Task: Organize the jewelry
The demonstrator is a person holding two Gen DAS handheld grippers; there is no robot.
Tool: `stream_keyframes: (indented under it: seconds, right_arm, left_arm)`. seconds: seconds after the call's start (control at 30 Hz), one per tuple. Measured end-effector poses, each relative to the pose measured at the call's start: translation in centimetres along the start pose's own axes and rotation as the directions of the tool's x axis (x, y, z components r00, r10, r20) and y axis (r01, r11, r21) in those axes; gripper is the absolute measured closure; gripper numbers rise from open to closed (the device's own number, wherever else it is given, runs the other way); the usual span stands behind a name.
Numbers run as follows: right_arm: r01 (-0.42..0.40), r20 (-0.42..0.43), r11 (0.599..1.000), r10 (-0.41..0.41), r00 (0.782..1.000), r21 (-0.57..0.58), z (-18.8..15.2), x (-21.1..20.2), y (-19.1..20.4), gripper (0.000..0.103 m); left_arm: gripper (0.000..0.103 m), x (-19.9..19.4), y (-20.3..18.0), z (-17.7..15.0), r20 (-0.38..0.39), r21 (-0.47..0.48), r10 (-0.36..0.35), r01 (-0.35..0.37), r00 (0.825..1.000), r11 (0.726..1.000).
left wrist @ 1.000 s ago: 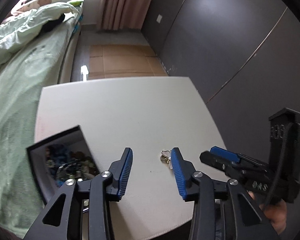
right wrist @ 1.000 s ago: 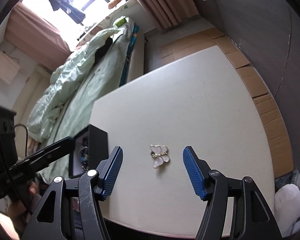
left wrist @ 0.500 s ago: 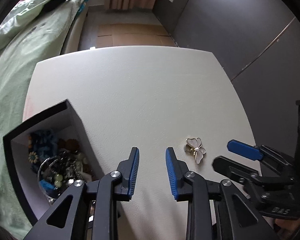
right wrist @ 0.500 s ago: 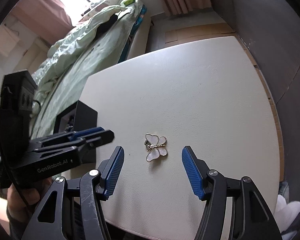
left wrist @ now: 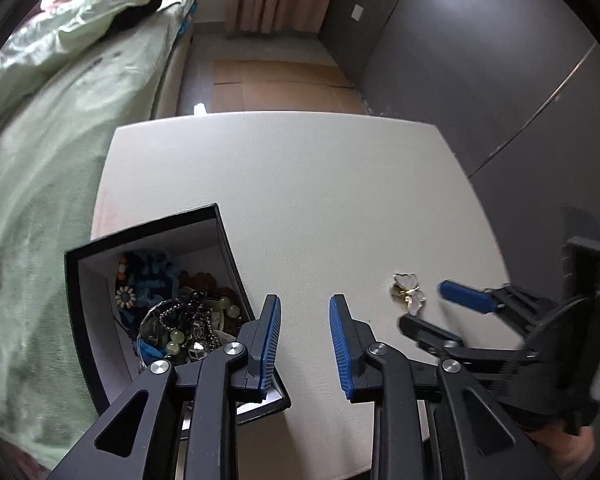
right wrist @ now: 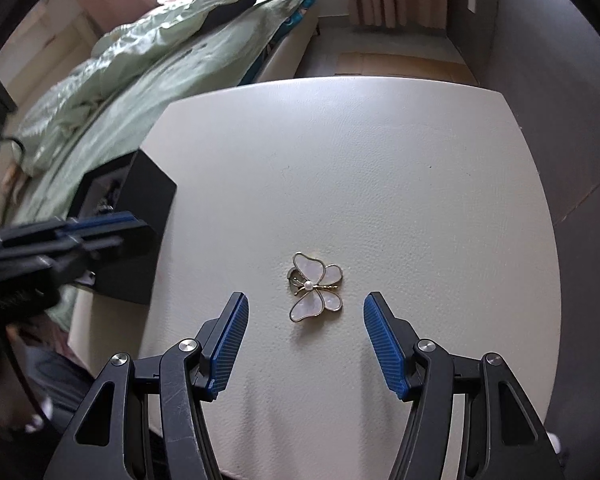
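The right gripper points steeply down at the white bench, jaws set wide and holding nothing. One butterfly brooch lies flat on the bench just ahead of the blue pads, centred between them but not yet inside the gap.

The left gripper hangs over the bench beside the black jewelry box. Its jaws have just been closing and now stand narrowly parted, with nothing between them.

Risks from this position:
- The brooch is thin and lies flat. Pads that close above the wing edge will likely skate over it or flick it across the smooth bench.
- A descent that lands a pad on a wing may press or bend the fine gold frame.
- The pin hardware under the left wing may tilt the piece when squeezed, so the hold could slip during transfer.
- In the left wrist view the two grippers work near each other; a sweep toward the box could cause contact between them.

Count:
- Butterfly brooch: one, on the bench.
- Jewelry box: one, open, holding a mixed pile of beads and chains too tangled to count.
- Grippers: two.
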State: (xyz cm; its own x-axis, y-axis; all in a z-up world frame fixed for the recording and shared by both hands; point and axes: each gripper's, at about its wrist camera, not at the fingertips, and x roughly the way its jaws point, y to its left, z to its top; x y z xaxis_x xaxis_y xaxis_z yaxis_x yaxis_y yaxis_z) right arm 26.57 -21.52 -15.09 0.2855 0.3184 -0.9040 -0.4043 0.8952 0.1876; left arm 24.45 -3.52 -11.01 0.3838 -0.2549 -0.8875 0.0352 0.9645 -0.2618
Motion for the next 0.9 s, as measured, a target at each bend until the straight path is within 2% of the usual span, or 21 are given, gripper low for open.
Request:
stream_keyframes:
  seconds: [0.07,0.13,0.2,0.27,0.3,0.57,0.8,0.83,0.9]
  right_arm:
    - [0.027,-0.017,0.999,-0.027,0.999,-0.025,-0.1,0.6,0.2,0.048]
    - [0.047,-0.031,0.998,-0.048,0.998,-0.042,-0.2,1.1,0.4,0.05]
    - [0.067,-0.018,0.995,-0.069,0.997,-0.072,-0.2,1.1,0.9,0.056]
    - [0.098,-0.011,0.991,-0.1,0.995,-0.093,-0.4,1.2,1.1,0.071]
    - [0.124,-0.007,0.987,-0.125,0.992,-0.098,-0.4,1.1,1.1,0.073]
    - [0.096,-0.017,0.994,-0.097,0.995,-0.055,-0.9,0.3,-0.1,0.075]
    - [0.057,-0.002,0.996,-0.057,0.998,0.076,-1.2,-0.9,-3.2,0.075]
    - [0.049,0.002,0.994,-0.049,0.999,0.1,-1.3,-1.2,-3.9,0.085]
    - [0.035,0.007,0.988,-0.037,0.999,0.153,-1.5,-1.7,-5.4,0.085]
  left_arm:
    - [0.075,-0.3,0.3,0.0,-0.001,-0.011,-0.016,0.016,1.0,1.0]
    - [0.075,-0.6,-0.1,0.1,0.01,0.004,-0.003,0.003,1.0,1.0]
    - [0.075,-1.2,-0.2,0.0,0.033,0.016,0.0,-0.001,0.999,1.0]
    - [0.075,-1.7,-0.4,0.1,0.049,0.02,-0.038,0.037,0.998,0.999]
    - [0.075,-1.8,-0.5,0.1,0.054,0.019,-0.05,0.05,0.997,0.999]
    - [0.075,-1.4,-2.5,0.8,0.053,0.055,-0.11,0.107,0.993,0.993]
    - [0.075,0.5,-4.4,1.9,0.026,0.075,-0.147,0.145,0.989,0.987]
    - [0.075,0.9,-4.6,2.0,0.019,0.076,-0.15,0.148,0.988,0.986]
    - [0.075,2.0,-4.9,2.3,-0.001,0.077,-0.152,0.152,0.988,0.985]
